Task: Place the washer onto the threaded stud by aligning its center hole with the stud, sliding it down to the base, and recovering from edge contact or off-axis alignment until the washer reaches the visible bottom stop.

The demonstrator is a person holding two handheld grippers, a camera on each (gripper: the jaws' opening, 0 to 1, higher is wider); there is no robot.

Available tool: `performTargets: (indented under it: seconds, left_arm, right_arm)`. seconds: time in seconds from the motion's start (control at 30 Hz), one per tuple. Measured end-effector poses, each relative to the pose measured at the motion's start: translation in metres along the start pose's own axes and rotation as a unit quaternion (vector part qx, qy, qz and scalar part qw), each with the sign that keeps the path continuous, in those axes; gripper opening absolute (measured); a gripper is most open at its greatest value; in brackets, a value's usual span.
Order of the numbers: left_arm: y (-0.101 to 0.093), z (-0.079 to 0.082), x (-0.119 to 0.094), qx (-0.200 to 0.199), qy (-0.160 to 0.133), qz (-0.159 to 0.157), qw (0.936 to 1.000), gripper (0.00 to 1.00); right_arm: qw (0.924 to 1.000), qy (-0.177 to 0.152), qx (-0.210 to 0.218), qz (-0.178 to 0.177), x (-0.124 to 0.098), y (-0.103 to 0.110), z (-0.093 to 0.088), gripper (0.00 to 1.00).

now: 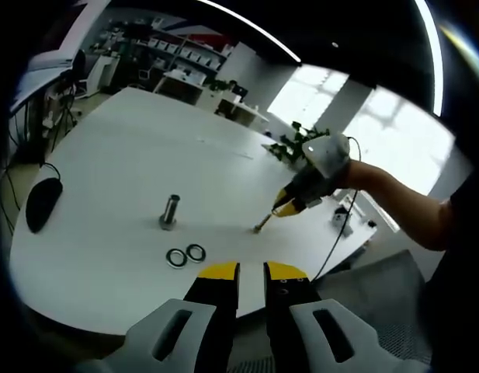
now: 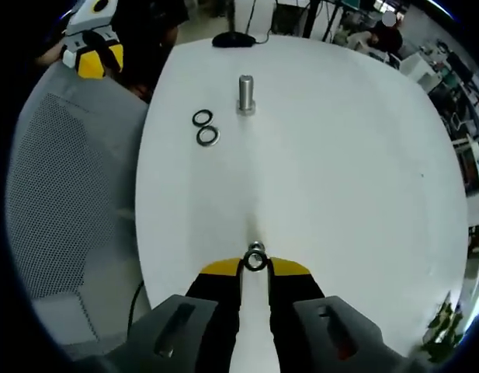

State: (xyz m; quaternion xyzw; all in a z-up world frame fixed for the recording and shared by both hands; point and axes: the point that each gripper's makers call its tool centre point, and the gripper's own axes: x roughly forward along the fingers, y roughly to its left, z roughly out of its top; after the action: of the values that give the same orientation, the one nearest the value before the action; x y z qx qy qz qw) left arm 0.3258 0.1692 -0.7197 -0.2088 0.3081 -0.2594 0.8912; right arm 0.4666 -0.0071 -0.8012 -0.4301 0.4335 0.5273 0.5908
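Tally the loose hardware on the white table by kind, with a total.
Washers: 3, two lying side by side, one at the right hand-held gripper's tips
Threaded stud: 1
Total: 4

The upright grey metal threaded stud (image 2: 246, 95) stands on the white table (image 2: 340, 155); 2 dark ring-shaped washers (image 2: 205, 127) lie, seemingly touching, just beside it.

Bright window glare, fisheye-warped edges
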Motion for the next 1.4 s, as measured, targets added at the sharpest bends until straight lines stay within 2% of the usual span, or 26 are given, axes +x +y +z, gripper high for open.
performTargets:
  seconds: [1.4]
  left_arm:
    - [0.0, -0.003, 0.0, -0.005, 0.006, 0.0, 1.0, 0.1]
  right_arm:
    - [0.9991, 0.03, 0.009, 0.027, 0.051, 0.002, -0.013, 0.13]
